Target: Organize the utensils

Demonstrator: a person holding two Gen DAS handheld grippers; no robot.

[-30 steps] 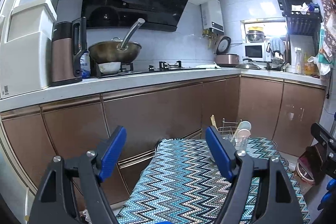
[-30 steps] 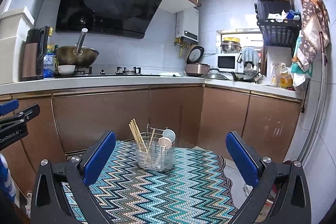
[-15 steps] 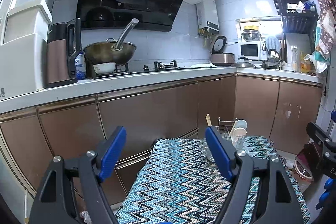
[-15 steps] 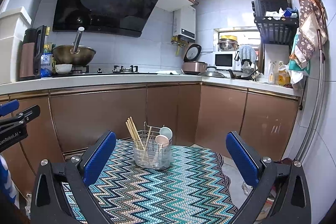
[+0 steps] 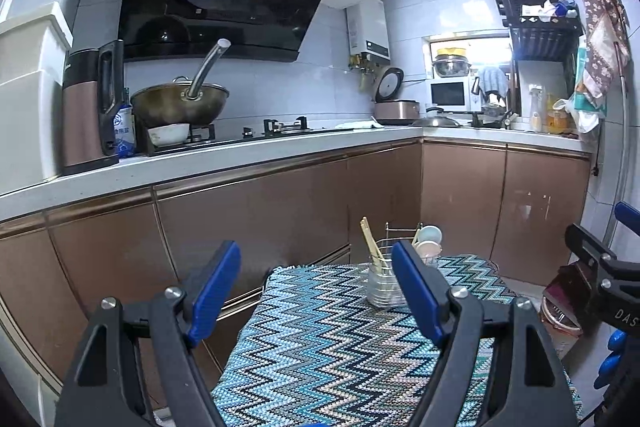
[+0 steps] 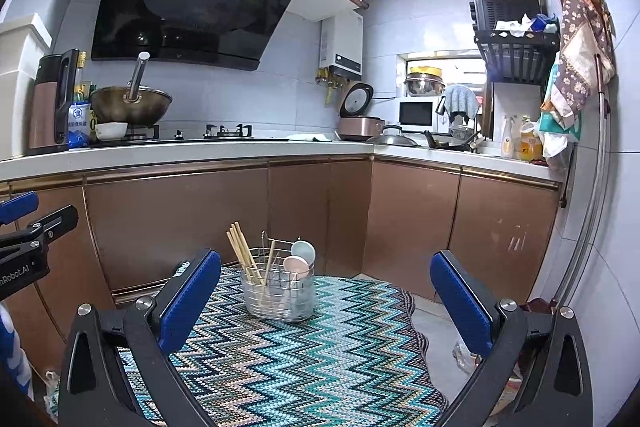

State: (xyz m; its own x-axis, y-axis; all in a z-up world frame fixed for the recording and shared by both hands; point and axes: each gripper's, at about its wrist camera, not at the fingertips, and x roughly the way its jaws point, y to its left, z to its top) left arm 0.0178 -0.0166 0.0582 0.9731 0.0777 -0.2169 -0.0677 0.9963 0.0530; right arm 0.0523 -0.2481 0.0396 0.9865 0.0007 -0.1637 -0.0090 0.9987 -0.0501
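utensil caddy at the far edge, both grippers empty

left wrist view: the left gripper [image 5: 316,291] hovers above the near part of the table covered in a blue zigzag-patterned woven cloth [image 5: 332,343], its blue-padded jaws spread wide with nothing between them. the wire-mesh metal utensil caddy [image 5: 384,281] stands near the far edge, partly behind the right jaw. wooden chopsticks [image 5: 369,239] lean up and to the left; pale round-bowled spoons [image 5: 429,241] stick up on the right.

right wrist view: the right gripper [image 6: 326,303] is spread wide and holds nothing. the caddy [image 6: 279,291] stands upright near the far edge, chopsticks [image 6: 240,247] in its left compartment, long axis tilted up-left, spoons [image 6: 299,259] bowl-up on the right.
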